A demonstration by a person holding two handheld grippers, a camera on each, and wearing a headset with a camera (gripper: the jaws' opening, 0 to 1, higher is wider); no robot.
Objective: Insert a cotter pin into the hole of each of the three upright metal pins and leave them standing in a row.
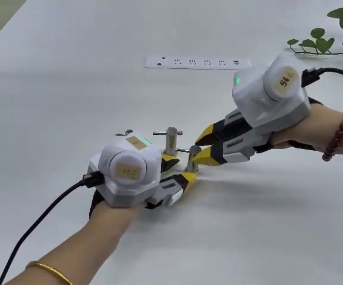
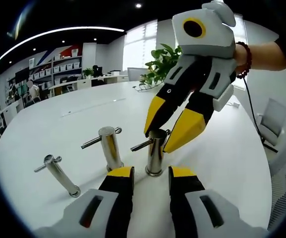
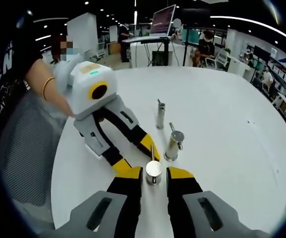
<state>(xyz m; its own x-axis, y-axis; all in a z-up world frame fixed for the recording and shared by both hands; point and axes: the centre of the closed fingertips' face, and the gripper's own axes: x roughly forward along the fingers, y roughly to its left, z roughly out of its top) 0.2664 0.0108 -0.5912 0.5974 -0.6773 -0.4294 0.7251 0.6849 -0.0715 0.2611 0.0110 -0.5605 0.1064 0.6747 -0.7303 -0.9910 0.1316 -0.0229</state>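
Three upright metal pins stand in a row on the white table (image 1: 70,89), each with a cotter pin through its top. The nearest pin (image 2: 155,152) (image 1: 192,159) (image 3: 153,171) has its cotter pin (image 2: 139,146) pointing left. The middle pin (image 2: 110,148) (image 1: 171,141) and far pin (image 2: 61,173) (image 3: 160,114) stand beyond. My left gripper (image 2: 151,173) (image 1: 180,169) is open, its yellow tips flanking the nearest pin's base. My right gripper (image 3: 154,174) (image 2: 163,133) (image 1: 204,145) is open, its tips close on either side of that pin's top.
A white power strip (image 1: 198,62) lies at the back of the table. Green plant leaves (image 1: 337,32) reach in at the back right. Cables (image 1: 34,228) trail from both grippers. A seated person (image 3: 14,99) fills the left of the right gripper view.
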